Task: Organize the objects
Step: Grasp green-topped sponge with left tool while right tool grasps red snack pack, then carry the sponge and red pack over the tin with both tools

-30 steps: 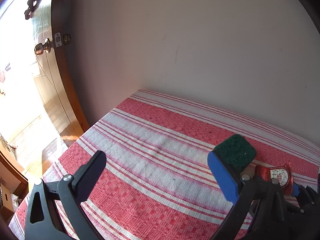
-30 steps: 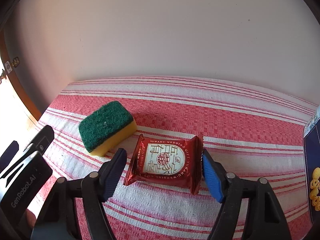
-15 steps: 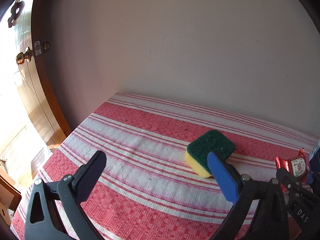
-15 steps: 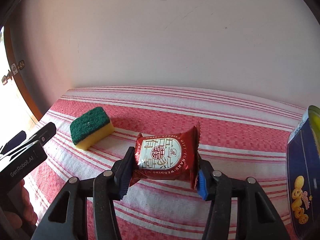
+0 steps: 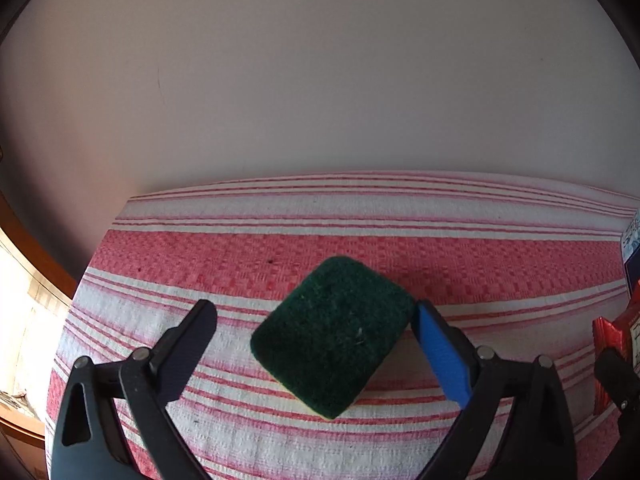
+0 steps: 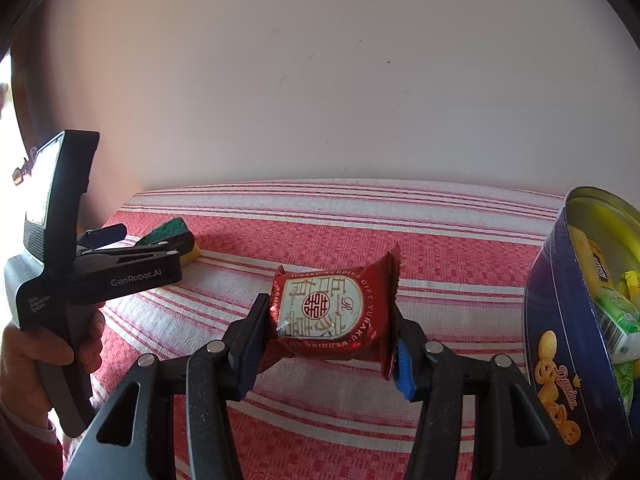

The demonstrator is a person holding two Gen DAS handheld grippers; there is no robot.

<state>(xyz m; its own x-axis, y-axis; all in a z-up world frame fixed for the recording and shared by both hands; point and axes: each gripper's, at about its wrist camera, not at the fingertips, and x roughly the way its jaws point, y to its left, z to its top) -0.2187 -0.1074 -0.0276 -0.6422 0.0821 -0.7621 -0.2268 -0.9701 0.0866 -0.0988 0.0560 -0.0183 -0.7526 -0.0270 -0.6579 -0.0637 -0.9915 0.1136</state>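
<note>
A green-topped yellow sponge (image 5: 332, 332) lies on the red and white striped cloth (image 5: 360, 236). My left gripper (image 5: 314, 316) straddles the sponge and its jaws are closing. The blue pad (image 5: 438, 352) is at the sponge's right corner, while the black pad (image 5: 192, 340) stands clear of it. The right wrist view shows the same gripper (image 6: 148, 238) around the sponge (image 6: 170, 228), held by a person's hand (image 6: 24, 360). My right gripper (image 6: 330, 320) is shut on a red snack packet (image 6: 324, 312), held above the cloth. The packet's edge (image 5: 612, 332) shows at the far right of the left wrist view.
An open blue biscuit tin (image 6: 560, 320) holding several wrapped snacks stands at the right, and its side (image 5: 632, 264) shows in the left wrist view. A pale wall rises behind the cloth. A wooden door frame (image 5: 24, 240) is at the left.
My left gripper swung right and came down around the sponge, its jaws narrowing a little. My right gripper shut on the red packet, lifted it and moved right towards the tin.
</note>
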